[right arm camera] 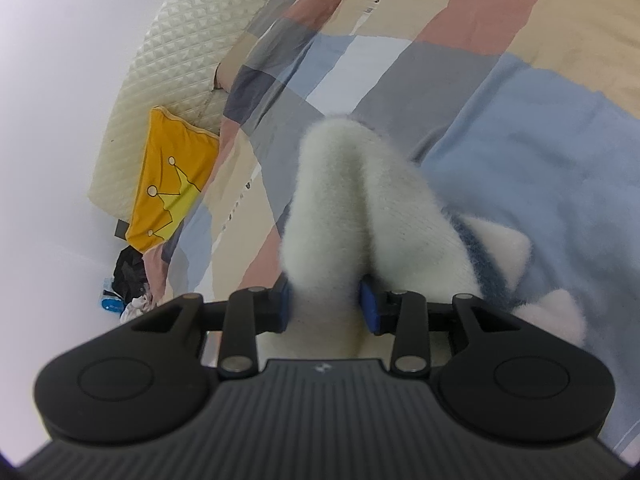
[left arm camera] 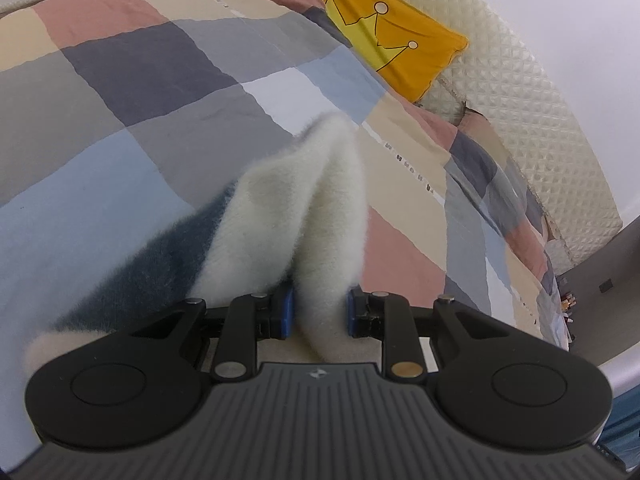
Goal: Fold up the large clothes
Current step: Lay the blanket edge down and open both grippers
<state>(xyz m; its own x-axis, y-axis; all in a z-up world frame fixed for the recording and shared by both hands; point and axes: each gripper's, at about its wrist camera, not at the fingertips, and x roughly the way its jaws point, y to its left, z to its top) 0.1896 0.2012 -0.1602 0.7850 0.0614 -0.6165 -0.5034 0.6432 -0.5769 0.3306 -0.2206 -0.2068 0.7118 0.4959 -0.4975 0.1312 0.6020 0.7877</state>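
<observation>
Both the left tongs (left arm camera: 320,314) and right tongs (right arm camera: 326,306) pinch bunched edges of a fluffy white-and-teal sweater (left arm camera: 280,216) just above the bed (left arm camera: 140,80), mid-fold; next, lay the carried edge flat and let go.

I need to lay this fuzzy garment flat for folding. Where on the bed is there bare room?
Both the left gripper and right gripper pinch the fuzzy garment. The checked quilt lies bare ahead of it, up to the yellow crown pillow by the quilted headboard. Crowded only at the pillow.
</observation>
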